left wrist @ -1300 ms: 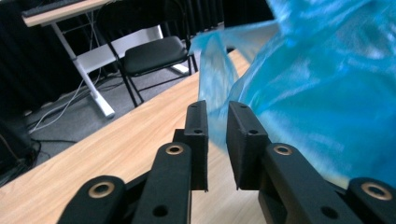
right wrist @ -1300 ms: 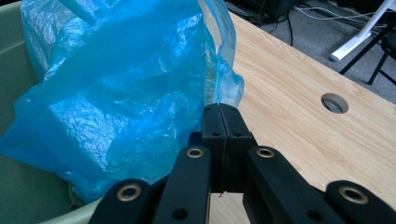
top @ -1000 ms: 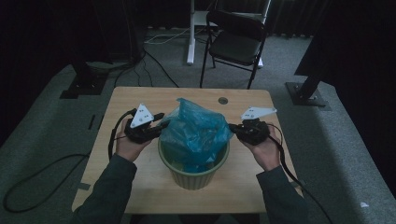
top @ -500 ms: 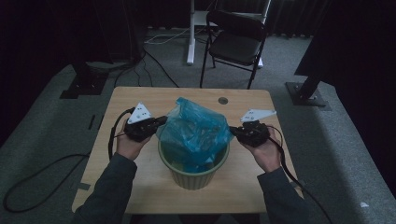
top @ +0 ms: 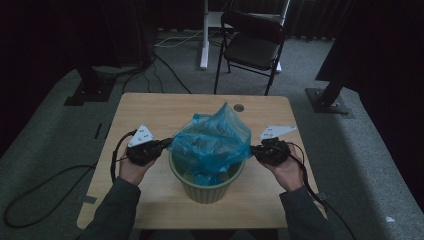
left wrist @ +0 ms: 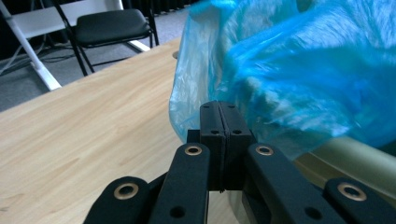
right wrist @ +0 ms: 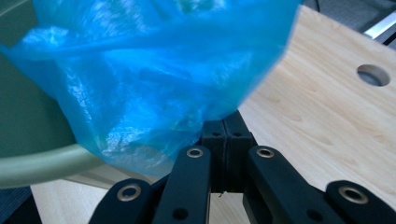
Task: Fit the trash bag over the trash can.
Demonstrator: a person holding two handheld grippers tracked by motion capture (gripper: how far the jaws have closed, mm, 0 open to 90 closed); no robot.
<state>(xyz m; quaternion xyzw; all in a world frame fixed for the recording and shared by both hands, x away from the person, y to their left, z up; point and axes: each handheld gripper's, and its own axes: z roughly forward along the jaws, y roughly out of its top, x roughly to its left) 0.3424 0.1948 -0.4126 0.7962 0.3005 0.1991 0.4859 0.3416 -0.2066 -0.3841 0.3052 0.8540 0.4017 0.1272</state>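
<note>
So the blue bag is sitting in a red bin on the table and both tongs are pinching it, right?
Almost. The bin is pale green, not red; the high view shows this. The rest holds: the blue bag sits in it on the wooden table, with the left tongs and right tongs shut on its edges at either side.

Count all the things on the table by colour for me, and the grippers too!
Blue: 1, the plastic bag
Green: 1, the bin
Black: 2, the left gripper and the right gripper
Total: 4
</note>
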